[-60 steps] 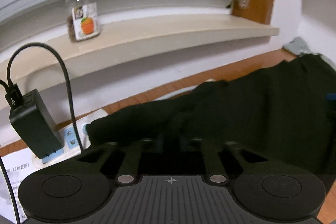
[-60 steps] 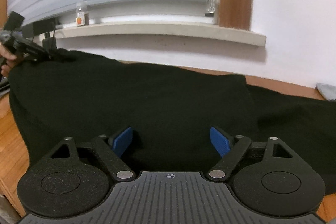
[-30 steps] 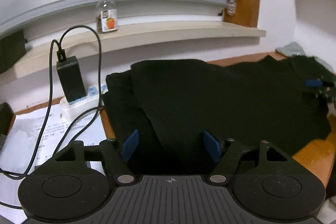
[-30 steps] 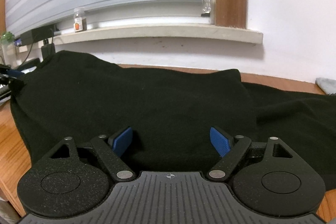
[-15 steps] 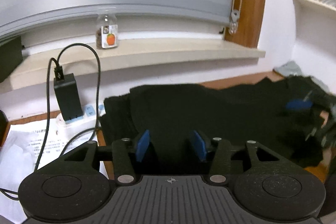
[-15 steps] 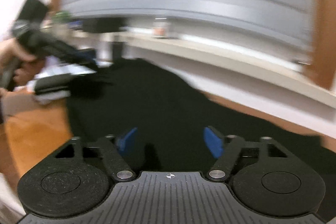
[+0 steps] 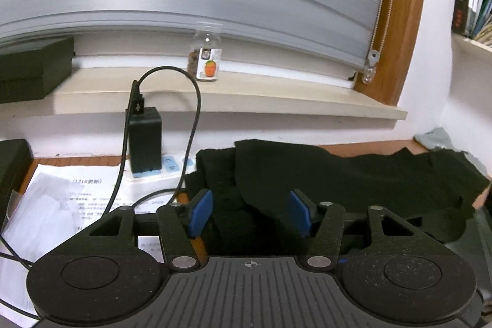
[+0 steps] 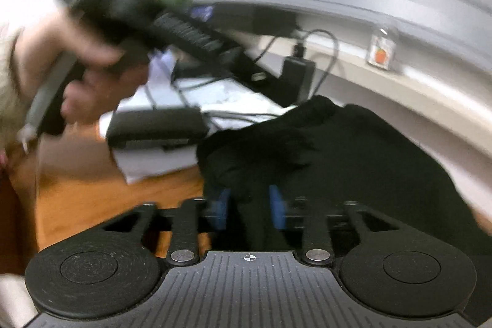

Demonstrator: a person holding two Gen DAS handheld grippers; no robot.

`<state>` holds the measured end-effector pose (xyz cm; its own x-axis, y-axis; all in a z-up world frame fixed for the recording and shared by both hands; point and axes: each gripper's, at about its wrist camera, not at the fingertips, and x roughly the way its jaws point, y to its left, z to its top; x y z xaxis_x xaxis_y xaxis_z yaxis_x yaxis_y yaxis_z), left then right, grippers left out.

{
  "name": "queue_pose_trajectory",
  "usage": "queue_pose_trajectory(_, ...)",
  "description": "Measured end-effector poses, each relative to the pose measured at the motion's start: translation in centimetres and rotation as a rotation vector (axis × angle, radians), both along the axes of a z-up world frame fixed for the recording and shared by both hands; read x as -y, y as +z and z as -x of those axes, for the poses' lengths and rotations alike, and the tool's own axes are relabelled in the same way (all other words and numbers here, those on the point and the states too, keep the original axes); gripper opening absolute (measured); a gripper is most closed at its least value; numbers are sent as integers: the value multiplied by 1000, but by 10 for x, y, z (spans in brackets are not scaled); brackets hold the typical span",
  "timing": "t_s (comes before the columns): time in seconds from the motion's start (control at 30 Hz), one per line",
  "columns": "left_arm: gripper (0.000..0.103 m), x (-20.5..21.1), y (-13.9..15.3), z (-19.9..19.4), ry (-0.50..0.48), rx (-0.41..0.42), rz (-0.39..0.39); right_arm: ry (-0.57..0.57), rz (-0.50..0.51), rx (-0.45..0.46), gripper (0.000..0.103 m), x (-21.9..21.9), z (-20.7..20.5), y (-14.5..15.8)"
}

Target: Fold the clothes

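Observation:
A black garment (image 7: 353,174) lies spread over the wooden table, its left side folded into layers. My left gripper (image 7: 249,212) hovers just above that left edge. Its blue pads (image 7: 201,212) stand apart and are opening, gripping nothing. The right wrist view is blurred by motion. There my right gripper (image 8: 249,206) is at the garment's (image 8: 353,149) near-left corner. Its jaws are closing, with a raised bunch of black cloth between the blue pads (image 8: 221,208). A person's hand (image 8: 92,60) holds the left gripper's handle at the upper left of that view.
Left of the garment are printed papers (image 7: 61,205), a power strip with a black charger (image 7: 144,140) and looping cable, and a flat black box (image 8: 156,125). A small jar (image 7: 207,60) stands on the windowsill. A grey cloth (image 7: 436,138) lies far right. Bare wood (image 8: 92,189) shows near left.
My right gripper swept left across the garment to its left corner, and its jaws narrowed onto the cloth. The left gripper's pads narrowed, then widened again, and it drew back a little.

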<state>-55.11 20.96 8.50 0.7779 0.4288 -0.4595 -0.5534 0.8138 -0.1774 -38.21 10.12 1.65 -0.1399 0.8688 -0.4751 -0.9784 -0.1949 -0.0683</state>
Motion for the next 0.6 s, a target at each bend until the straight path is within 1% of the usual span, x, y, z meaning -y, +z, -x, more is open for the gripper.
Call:
queue_pose_trajectory(0.07, 62, 0, 0, 2, 4, 7, -1, -31, -49, -112, 7, 7, -17, 4)
queue_pose_trajectory(0.13, 62, 1, 0, 3, 8, 22, 3, -78, -92, -236, 6, 17, -37, 10)
queue_pose_trajectory(0.2, 63, 3, 1, 4, 6, 41, 10, -111, -136, -369, 3, 32, -65, 16)
queue_pose_trajectory(0.27, 63, 8, 1, 3, -13, 53, 14, -135, -175, -487, 3, 46, -92, 21)
queue_pose_trajectory(0.37, 64, 16, 0, -6, -36, 33, -2, -179, -198, -511, 3, 56, -109, 26)
queue_pose_trajectory(0.43, 64, 18, -1, -11, -53, 28, 5, -208, -212, -525, 3, 62, -120, 28)
queue_pose_trajectory(0.47, 65, 19, -2, -14, -62, 26, 8, -226, -226, -559, 3, 66, -128, 28)
queue_pose_trajectory(0.53, 65, 17, -7, -20, -93, 32, 48, -262, -256, -628, 3, 75, -145, 26)
queue_pose_trajectory(0.6, 65, 13, -13, -33, -118, 19, 80, -276, -266, -676, 3, 79, -157, 24)
